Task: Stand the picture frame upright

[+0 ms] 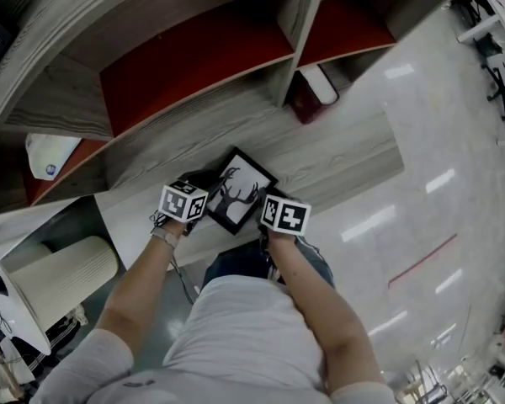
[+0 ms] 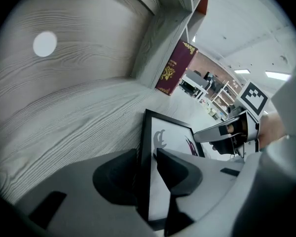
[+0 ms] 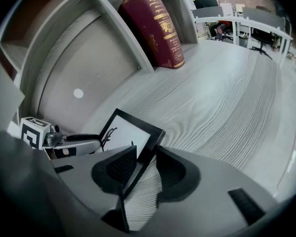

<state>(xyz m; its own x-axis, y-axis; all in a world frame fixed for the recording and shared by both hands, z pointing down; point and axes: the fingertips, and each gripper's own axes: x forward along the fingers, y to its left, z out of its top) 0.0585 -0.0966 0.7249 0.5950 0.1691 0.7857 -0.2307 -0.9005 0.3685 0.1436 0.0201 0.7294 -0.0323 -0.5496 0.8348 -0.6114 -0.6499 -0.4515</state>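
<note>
On the shelf [image 1: 337, 154], both grippers [image 2: 147, 169] [image 3: 145, 169] pinch frame [image 1: 240, 194] edges.

Head cam overhead, 2 near frame [image 1: 240, 192]

Left gripper [image 2: 147, 168], right gripper [image 3: 144, 166]: jaws clamped

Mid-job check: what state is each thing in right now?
picture frame: tilted, print facing up, not upright yet.
left gripper: shut on the frame's edge.
right gripper: shut on the frame's corner.
red book: closed, leaning against the shelf divider.
</note>
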